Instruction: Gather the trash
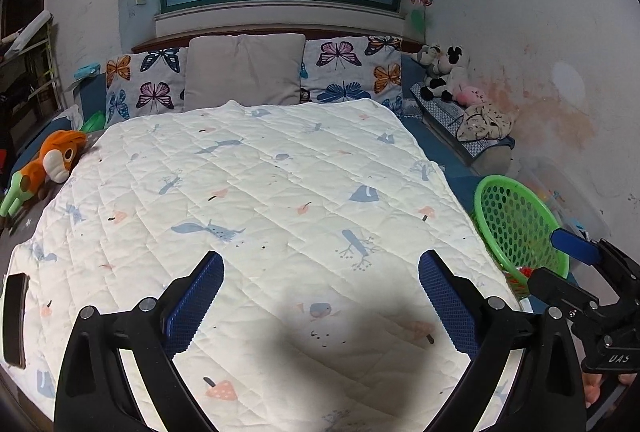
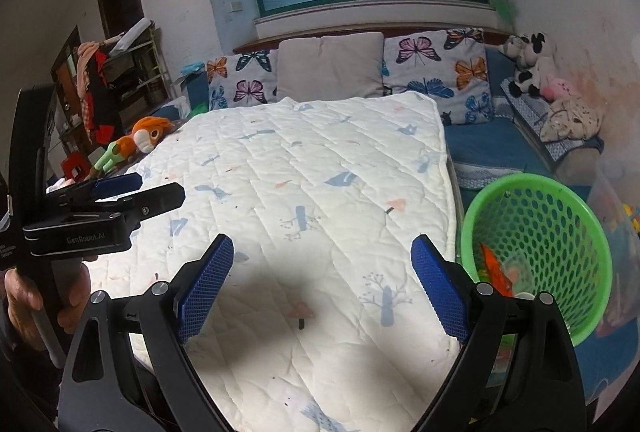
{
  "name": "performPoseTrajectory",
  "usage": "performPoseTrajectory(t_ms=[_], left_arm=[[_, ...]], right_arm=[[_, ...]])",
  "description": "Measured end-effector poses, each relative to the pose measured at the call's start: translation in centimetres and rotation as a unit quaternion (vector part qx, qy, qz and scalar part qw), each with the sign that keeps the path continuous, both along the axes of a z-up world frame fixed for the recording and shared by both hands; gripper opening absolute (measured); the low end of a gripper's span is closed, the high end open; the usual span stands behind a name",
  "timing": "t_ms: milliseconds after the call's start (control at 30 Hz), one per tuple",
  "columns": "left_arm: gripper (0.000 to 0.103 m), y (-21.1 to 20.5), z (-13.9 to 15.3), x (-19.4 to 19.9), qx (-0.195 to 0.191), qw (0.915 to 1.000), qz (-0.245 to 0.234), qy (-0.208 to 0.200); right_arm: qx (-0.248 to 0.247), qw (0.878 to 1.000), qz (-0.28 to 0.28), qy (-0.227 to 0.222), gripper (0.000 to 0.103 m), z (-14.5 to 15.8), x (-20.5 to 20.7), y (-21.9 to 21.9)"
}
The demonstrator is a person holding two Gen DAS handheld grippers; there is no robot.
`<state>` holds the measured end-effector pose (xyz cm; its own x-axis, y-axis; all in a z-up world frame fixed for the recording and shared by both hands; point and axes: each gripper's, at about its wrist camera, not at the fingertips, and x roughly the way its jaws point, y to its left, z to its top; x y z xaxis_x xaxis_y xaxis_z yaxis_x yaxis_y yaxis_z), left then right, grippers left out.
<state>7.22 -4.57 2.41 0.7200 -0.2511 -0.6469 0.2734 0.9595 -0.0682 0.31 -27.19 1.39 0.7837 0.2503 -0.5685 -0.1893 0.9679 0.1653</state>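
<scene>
I am holding both tools tilted down over the quilt (image 1: 256,192), side by side. My left gripper (image 1: 320,296) is gaping wide with nothing between its blue pads; my right gripper (image 2: 322,284) is also spread wide and empty. The green basket (image 2: 568,228) is sitting at the right edge of both frames, beside the bed, mouth tipped toward me, with orange trash (image 2: 494,268) lying inside, long axis running up-left to down-right.
</scene>
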Motion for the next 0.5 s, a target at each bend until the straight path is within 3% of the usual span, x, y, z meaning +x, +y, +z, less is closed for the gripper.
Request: performPoseTrajectory(t_ms=[500], left_arm=[[0.095, 1.0, -0.6, -1.4, 0.008, 0.9996, -0.024, 0.01]], right_arm=[[0.012, 1.0, -0.017, 0.004, 0.09, -0.1, -1.4, 1.1]])
